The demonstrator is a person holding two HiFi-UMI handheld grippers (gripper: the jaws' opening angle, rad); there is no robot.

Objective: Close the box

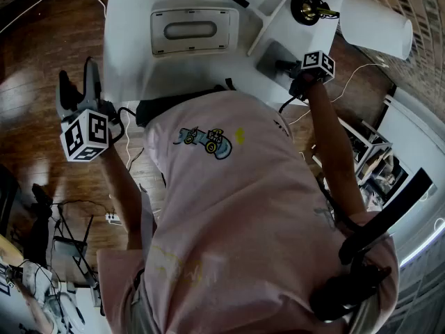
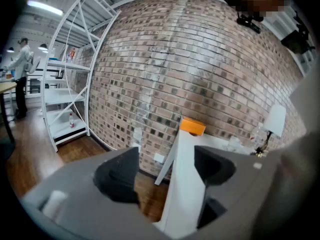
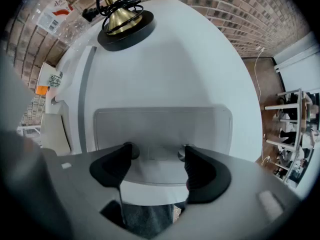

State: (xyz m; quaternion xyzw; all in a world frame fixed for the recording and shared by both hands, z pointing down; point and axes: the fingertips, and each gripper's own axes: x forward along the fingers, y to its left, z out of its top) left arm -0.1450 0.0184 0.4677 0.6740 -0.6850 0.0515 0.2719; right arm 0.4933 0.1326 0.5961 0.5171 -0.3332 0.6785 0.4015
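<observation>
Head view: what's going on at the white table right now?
A person in a pink shirt stands at the white table. The right hand-held gripper points down, jaws open, over a flat grey panel near the lamp base. The left hand-held gripper is off to the side over the floor, open and empty.

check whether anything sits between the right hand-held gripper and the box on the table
Only a narrow white strip on the table runs between the box and the right hand-held gripper, which hangs open over a flat grey panel. Nothing taller is visible.
</observation>
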